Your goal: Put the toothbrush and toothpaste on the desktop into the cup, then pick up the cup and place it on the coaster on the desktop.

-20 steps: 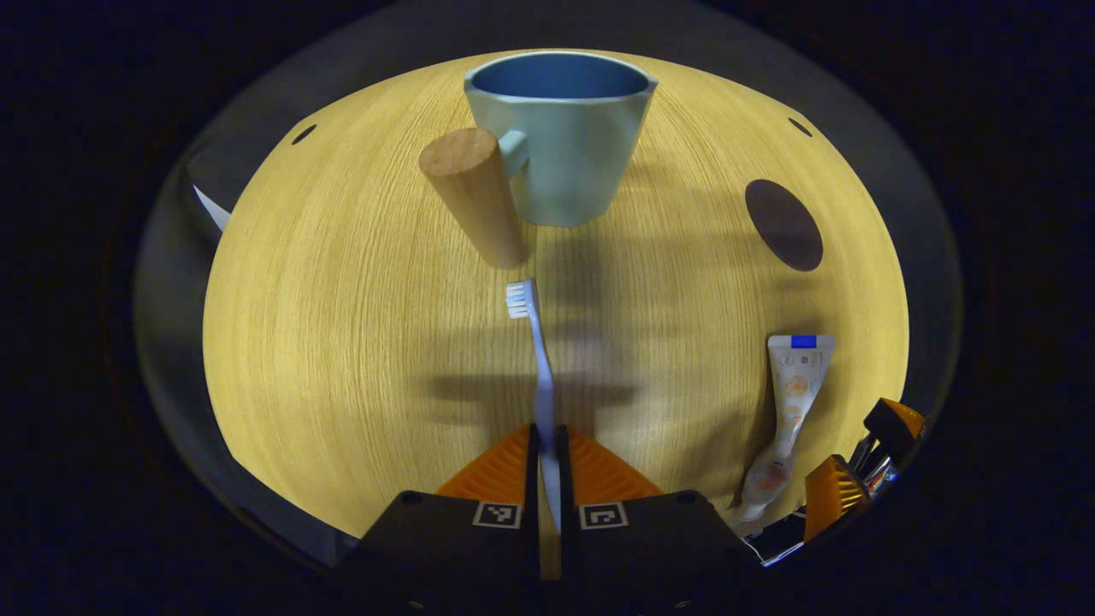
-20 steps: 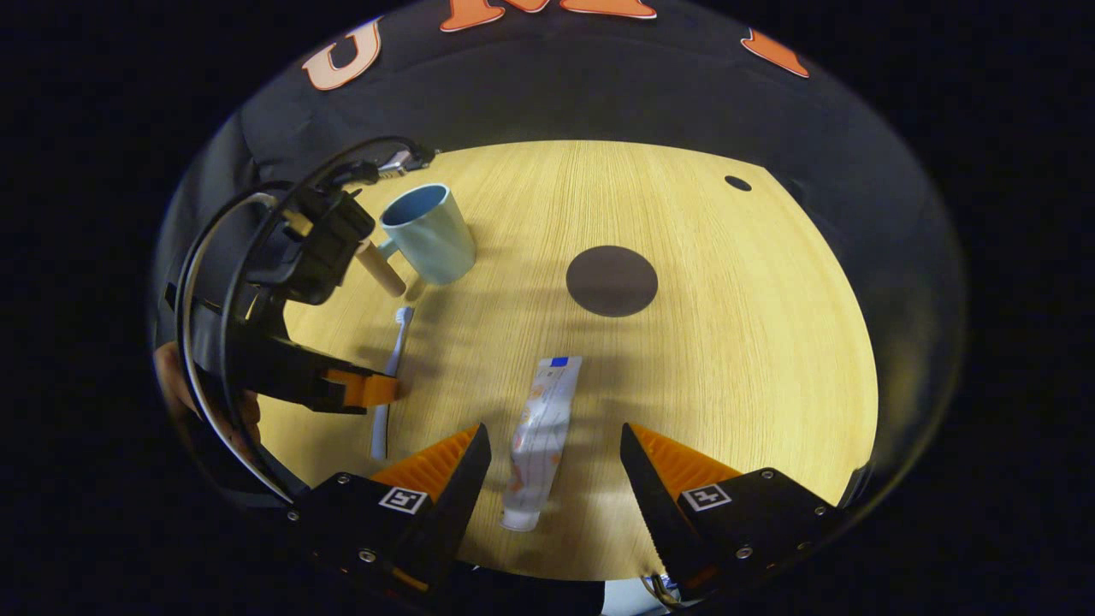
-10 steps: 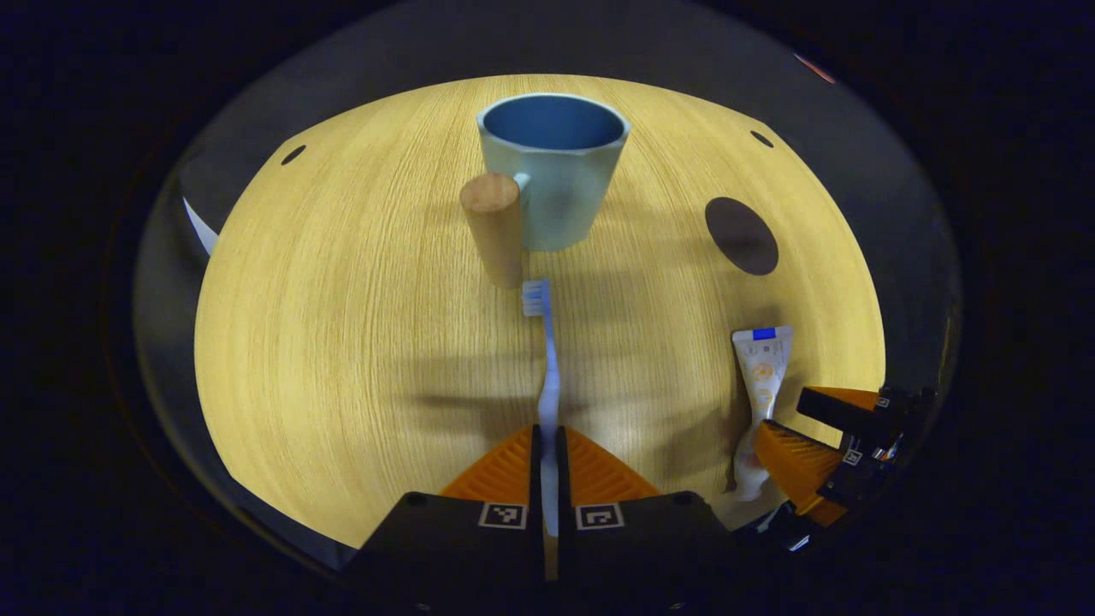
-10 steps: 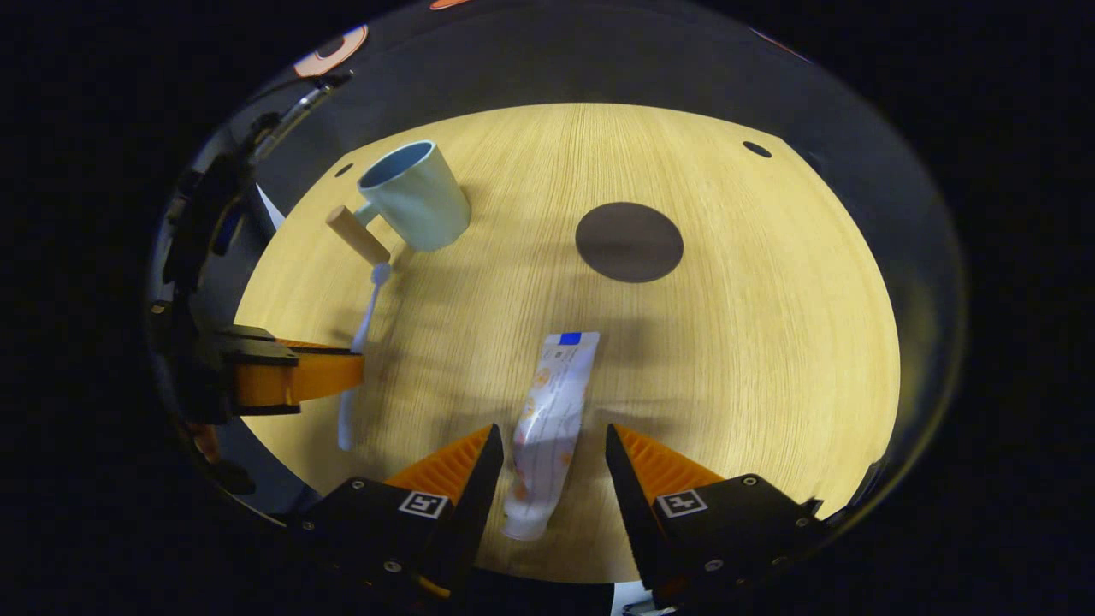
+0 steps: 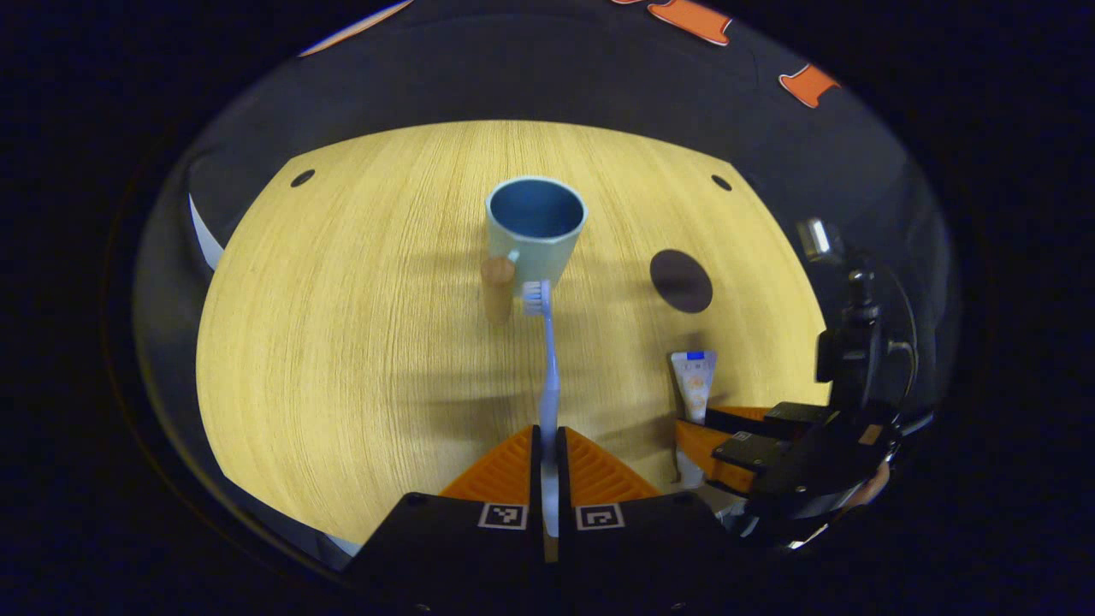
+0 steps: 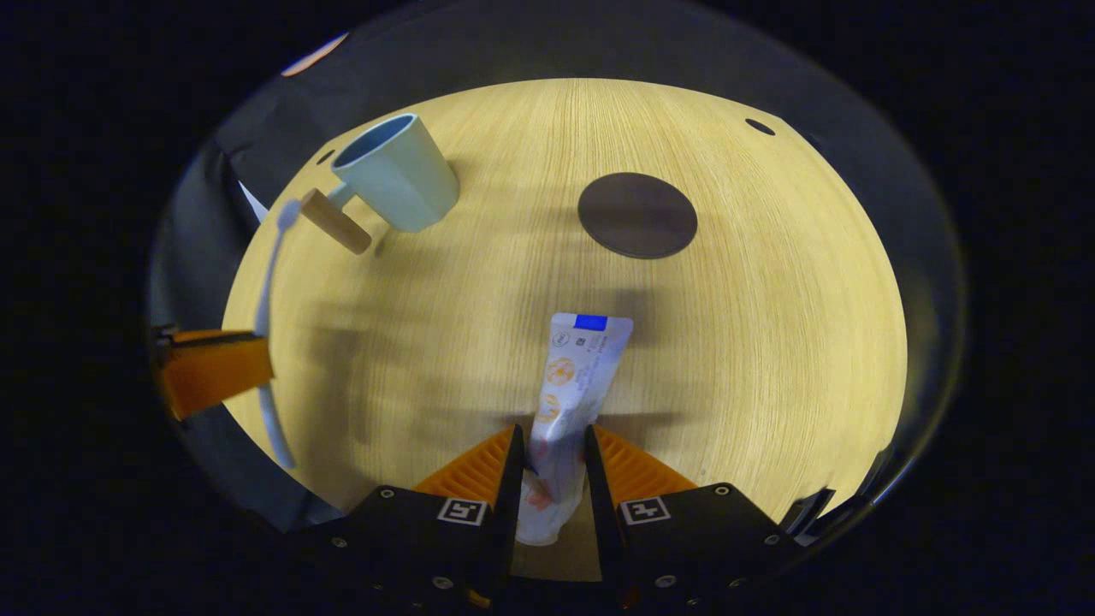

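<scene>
Toothbrush (image 5: pixel 547 359) clamped by your left hand-held gripper (image 5: pixel 548 449), bristles twd cup (image 5: pixel 535 227); right hand-held gripper (image 6: pixel 550 462) pinches toothpaste (image 6: pixel 571 402) for loading.

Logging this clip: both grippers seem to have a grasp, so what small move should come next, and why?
Probably carry the pale blue toothbrush forward over the light blue cup and tip it in. The left gripper is shut on its handle, the bristles are just short of the cup, and the cup's mouth is open.
</scene>
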`<state>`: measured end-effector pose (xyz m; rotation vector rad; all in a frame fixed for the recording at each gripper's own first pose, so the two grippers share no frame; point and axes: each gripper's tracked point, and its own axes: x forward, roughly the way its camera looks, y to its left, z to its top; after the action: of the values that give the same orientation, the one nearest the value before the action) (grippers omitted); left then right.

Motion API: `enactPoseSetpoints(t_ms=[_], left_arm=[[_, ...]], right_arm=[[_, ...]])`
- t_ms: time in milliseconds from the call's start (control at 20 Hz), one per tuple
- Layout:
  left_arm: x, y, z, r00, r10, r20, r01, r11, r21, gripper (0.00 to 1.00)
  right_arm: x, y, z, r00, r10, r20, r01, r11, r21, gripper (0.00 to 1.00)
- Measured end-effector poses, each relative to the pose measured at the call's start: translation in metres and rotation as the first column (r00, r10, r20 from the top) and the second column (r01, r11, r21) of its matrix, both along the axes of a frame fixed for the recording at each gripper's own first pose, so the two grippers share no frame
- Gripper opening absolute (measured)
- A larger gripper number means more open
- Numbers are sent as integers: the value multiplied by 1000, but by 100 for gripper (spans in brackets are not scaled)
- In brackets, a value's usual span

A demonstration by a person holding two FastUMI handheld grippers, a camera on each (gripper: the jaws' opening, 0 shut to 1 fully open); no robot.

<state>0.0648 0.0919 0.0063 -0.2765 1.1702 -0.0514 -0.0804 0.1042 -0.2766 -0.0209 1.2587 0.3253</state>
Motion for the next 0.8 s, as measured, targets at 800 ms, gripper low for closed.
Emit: enactPoseSetpoints(t_ms=[800], left_arm=[[127,63,84,957,22,291,-15,1000,-28,6]], right_arm=[[5,4,12,997,-82,6,80,986,145,10]])
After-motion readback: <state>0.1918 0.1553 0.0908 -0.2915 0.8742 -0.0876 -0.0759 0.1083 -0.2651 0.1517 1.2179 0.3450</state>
